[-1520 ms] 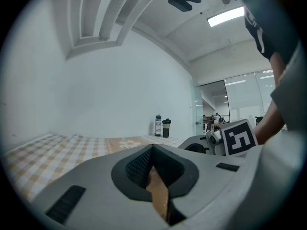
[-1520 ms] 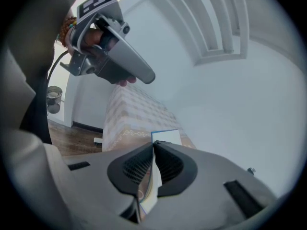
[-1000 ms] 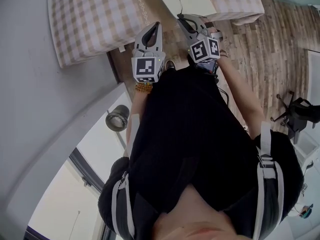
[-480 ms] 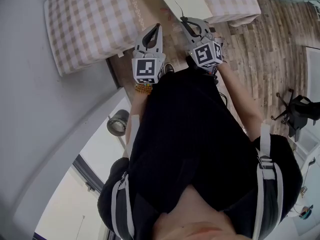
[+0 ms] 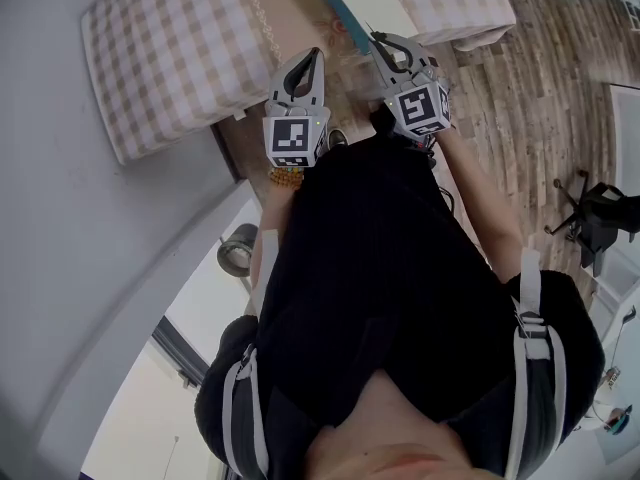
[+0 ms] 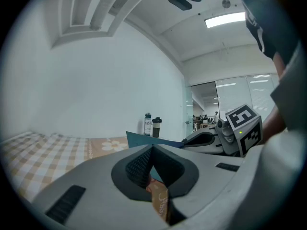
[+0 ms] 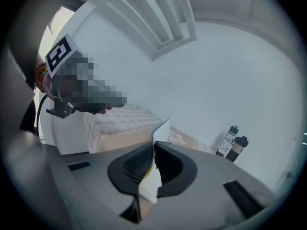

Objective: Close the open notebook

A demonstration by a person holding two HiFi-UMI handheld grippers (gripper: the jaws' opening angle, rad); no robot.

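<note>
Notebook (image 5: 337, 10) is found at the far middle of the desk (image 5: 170, 48), on the tan flowered strip between the two checked halves of the cloth. Its blue cover is lifted off the white pages and stands tilted up. Right gripper (image 5: 380, 38) is clamped on that cover: in the right gripper view a thin sheet, white with a blue edge, is seen pinched between the fingers (image 7: 139, 164) and sticking up past their tips. Left gripper (image 5: 316, 54) is held just beside the right one, on its left, and pointed toward the notebook's near edge. Its fingers are pressed together at the tips with nothing between them, and only printed tan cloth shows through the gap below. Whether it touches the desk cannot be told. In the left gripper view the blue cover is seen just beyond the fingertips, with the right gripper at its right. Two bottles (image 6: 147, 123) are seen side by side beyond the notebook, before a white wall. Wood floor (image 5: 530, 88) is seen to the right of the desk.
</note>
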